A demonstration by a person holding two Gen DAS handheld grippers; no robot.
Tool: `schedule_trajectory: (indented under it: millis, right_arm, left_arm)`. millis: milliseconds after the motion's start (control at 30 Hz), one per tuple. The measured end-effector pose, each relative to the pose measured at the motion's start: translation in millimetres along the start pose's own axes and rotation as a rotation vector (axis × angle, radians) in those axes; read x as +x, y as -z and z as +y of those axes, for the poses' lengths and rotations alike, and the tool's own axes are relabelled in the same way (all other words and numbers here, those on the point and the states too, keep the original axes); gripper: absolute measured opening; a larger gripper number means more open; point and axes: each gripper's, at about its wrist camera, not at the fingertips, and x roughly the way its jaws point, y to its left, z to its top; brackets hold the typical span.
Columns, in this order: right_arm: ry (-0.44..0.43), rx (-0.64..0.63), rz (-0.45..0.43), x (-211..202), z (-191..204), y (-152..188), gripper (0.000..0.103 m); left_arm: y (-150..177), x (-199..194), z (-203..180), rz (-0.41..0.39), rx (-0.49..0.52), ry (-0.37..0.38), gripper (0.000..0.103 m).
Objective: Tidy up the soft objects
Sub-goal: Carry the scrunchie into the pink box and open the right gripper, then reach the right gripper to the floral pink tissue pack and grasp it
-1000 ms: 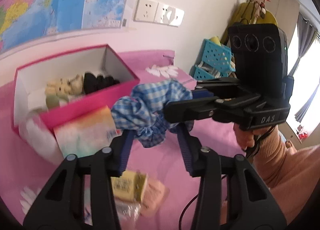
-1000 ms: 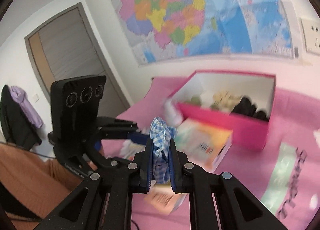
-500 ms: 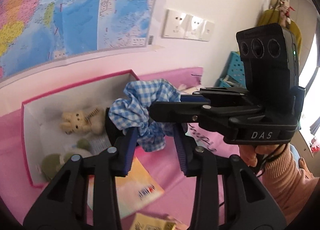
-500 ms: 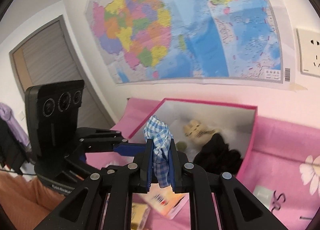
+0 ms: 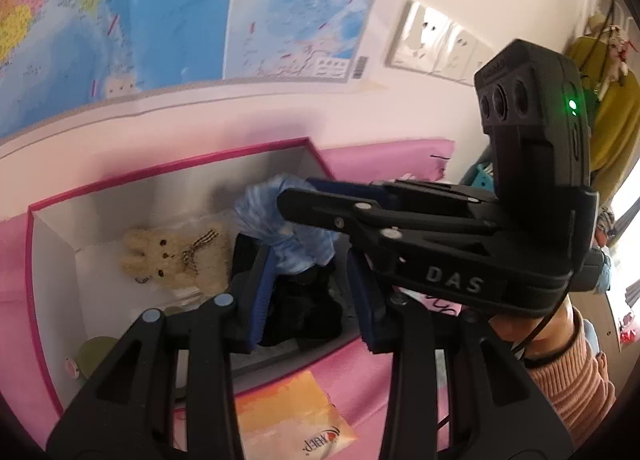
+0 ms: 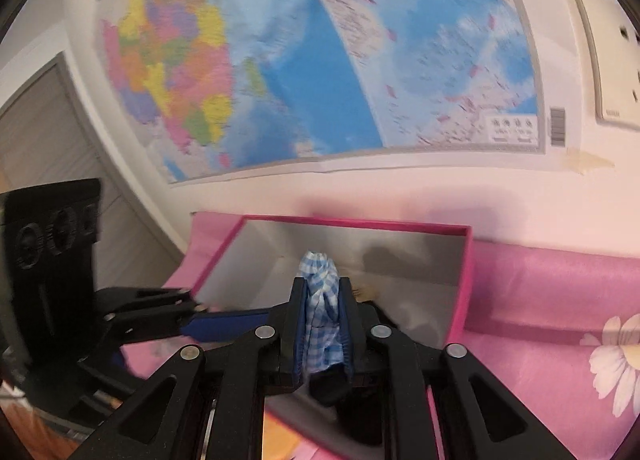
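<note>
Wall map [image 6: 320, 60] fills the back, socket plates [image 5: 436, 46] to its right. Pink cloth [image 6: 552, 300] with a flower print covers the surface below.

Pink box [image 5: 172, 168], white inside, sits against the wall, open top. Inside: cream plush bunny [image 5: 168, 256] lying on its side at the back, dark fabric item [image 5: 304, 308] beside it toward the front, a greenish round thing [image 5: 96, 348] in the near left corner, too hidden to identify. Orange-yellow packet [image 5: 292, 420] lies on the cloth just outside the box's front wall.

Blue-white gingham scrunchie [image 6: 322, 312] hangs over the box interior, above the dark item. In the right wrist view its bunched fabric runs lengthwise along the fingers and sticks out past their tips toward the back wall; blurred in the left view.

Right gripper [image 5: 316, 200] reaches across from the right; jaws have just been easing apart, scrunchie between them, pads at the fabric; contact looks intact. A hand in a peach ribbed sleeve [image 5: 572, 372] holds it.

Left gripper [image 5: 312, 296] narrow, blue pads [image 5: 262, 292] straddling the scrunchie's lower end. Touching or not: can't tell. Its fingers block the box's front-middle.
</note>
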Motion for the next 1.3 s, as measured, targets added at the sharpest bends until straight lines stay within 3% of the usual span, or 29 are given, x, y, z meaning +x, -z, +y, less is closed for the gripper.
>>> schedule_trajectory:
  millis: [67, 167, 233, 433, 600, 833, 1067, 1300]
  right_arm:
    - [0.051, 0.029, 0.010, 8.4, -7.8, -0.7, 0.029]
    - [0.119, 0.020, -0.005, 8.5, -9.1, 1.1, 0.031]
    - [0.168, 0.017, -0.026, 2.9, -9.1, 2.9, 0.040]
    - [0.203, -0.001, -0.076, -23.2, -4.7, 14.1, 0.042]
    - [0.098, -0.019, -0.068, -42.7, 12.0, 28.9, 0.047]
    - [-0.113, -0.042, -0.024, -66.3, 47.3, 60.5, 0.052]
    - [-0.222, -0.080, 0.031, -69.1, 88.2, 97.4, 0.053]
    - [-0.258, -0.096, 0.123, -52.6, 114.1, 142.6, 0.053]
  left_arm:
    - [0.9, 2.2, 2.3, 0.015, -0.013, -0.002, 0.041]
    - [7.5, -4.1, 0.8, 0.000, 0.005, -0.034, 0.043]
    - [11.7, -10.5, -1.4, -0.010, 0.019, -0.049, 0.044]
    - [35.1, -45.5, -10.5, -0.078, 0.082, -0.080, 0.045]
    - [60.4, -85.8, -9.7, -0.142, 0.095, -0.070, 0.049]
    - [104.9, -133.6, 14.6, -0.181, 0.020, -0.072, 0.052]
    - [163.0, -137.0, 30.7, -0.117, -0.061, -0.114, 0.052]
    - [206.9, -133.8, 36.5, -0.048, -0.116, -0.132, 0.052]
